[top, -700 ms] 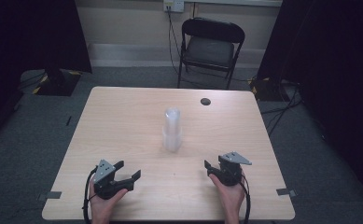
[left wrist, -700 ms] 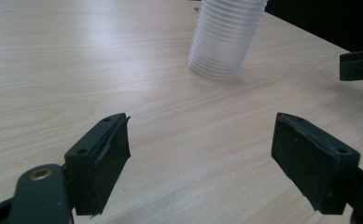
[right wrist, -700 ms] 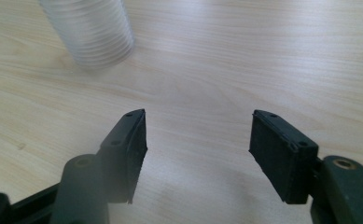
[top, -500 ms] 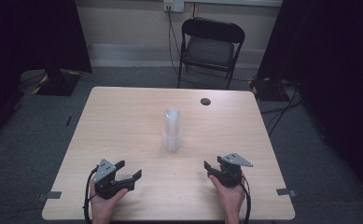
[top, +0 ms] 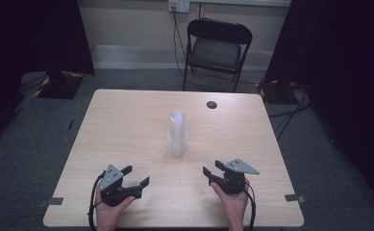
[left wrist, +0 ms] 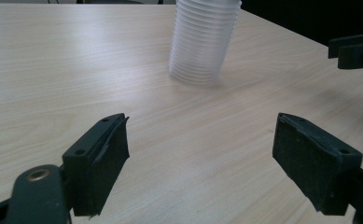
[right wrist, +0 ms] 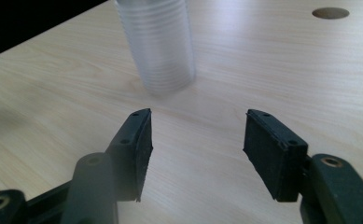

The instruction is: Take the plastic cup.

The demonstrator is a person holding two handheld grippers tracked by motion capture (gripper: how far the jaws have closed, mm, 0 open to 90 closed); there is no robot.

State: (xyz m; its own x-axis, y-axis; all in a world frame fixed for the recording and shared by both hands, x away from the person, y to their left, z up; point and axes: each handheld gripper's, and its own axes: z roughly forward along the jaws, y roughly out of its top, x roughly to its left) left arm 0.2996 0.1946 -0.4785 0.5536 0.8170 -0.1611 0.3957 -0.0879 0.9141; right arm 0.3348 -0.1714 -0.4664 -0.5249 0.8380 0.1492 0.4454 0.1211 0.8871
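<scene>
A tall stack of clear plastic cups point(top: 177, 134) stands upright near the middle of the light wooden table point(top: 127, 125). My left gripper point(top: 137, 175) rests by the front edge at the left, held in a hand, its jaws wide apart with nothing between them. In the left gripper view the cup stack point(left wrist: 202, 42) stands ahead of the left gripper point(left wrist: 200, 154), well clear of it. My right gripper point(top: 211, 167) sits at the front right, its jaws apart and empty. The right gripper view has the stack point(right wrist: 160, 42) ahead and to the left of the right gripper point(right wrist: 198, 144).
A small dark round hole point(top: 212, 104) marks the table top at the back right. A black folding chair point(top: 218, 45) stands behind the table. Dark curtains hang at both sides. The right gripper's jaws point(left wrist: 356, 49) show at the far right of the left gripper view.
</scene>
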